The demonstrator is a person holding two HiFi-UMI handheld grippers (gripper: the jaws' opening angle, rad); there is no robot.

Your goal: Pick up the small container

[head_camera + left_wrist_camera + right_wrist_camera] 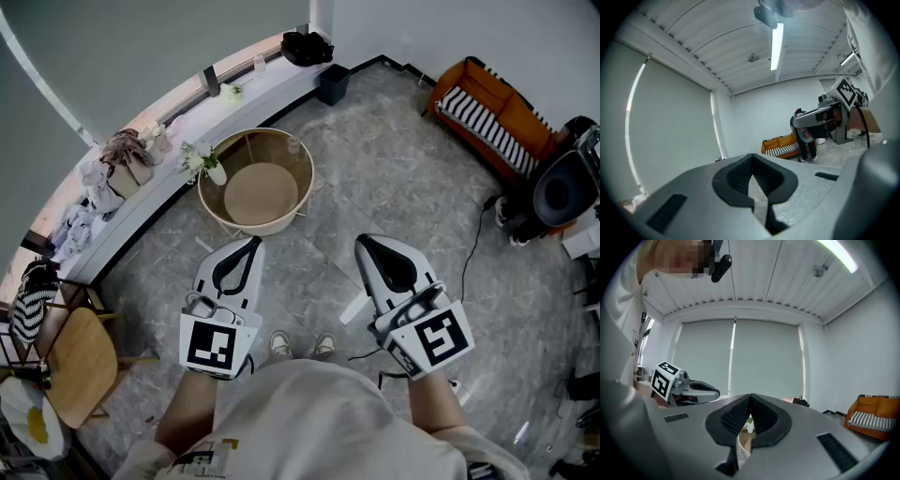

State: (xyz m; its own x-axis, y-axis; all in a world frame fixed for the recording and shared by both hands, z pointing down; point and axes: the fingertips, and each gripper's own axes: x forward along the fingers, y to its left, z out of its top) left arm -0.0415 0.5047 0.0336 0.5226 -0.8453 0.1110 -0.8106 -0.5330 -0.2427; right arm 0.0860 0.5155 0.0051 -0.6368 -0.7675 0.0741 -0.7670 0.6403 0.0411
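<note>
Here | grey floor | round table | orange sofa | left hand-held gripper closed

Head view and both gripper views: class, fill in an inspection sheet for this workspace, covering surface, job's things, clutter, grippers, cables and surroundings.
Surface: grey marbled floor; round table with a raised rim, its top bare.
Job's things: small pale thing at the table's far rim, perhaps the small container; too small to tell.
Clutter: white vase with flowers at the table's left rim; heap of clothes on the window ledge.
Grippers: left gripper and right gripper both shut, nothing between the jaws, held short of the table.
Cables: black cable on the floor at the right.
Surroundings: orange sofa, wooden chair, dark bin.
</note>
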